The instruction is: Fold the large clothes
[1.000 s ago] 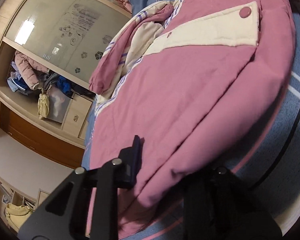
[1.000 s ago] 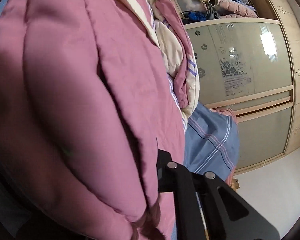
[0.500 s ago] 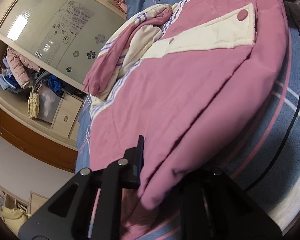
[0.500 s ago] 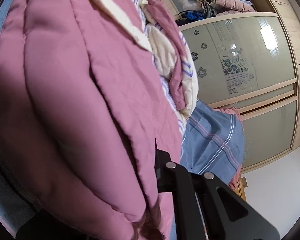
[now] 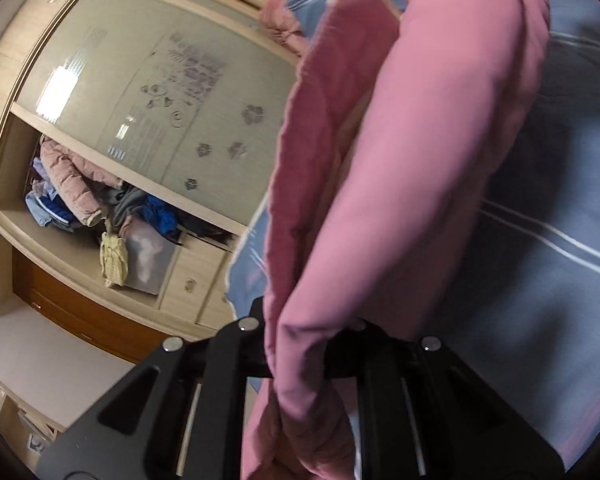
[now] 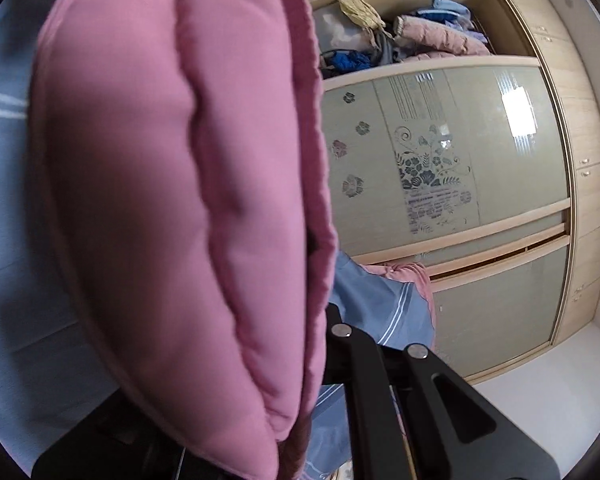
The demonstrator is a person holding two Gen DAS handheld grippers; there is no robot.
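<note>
Lifted since a second ago, the pink padded jacket (image 5: 412, 168) no longer lies flat on the blue striped bedsheet (image 5: 548, 264) — it hangs in thick folds above it. The left gripper (image 5: 300, 344) is clamped on the jacket's hem, fabric bunched between its jaws. The right gripper (image 6: 300, 344) pinches another edge, its near finger hidden by cloth. Behind stands a wardrobe (image 6: 480, 168) with frosted floral doors; its printed lettering is too blurred to read — piled clothes (image 5: 84, 196) fill an open shelf.
</note>
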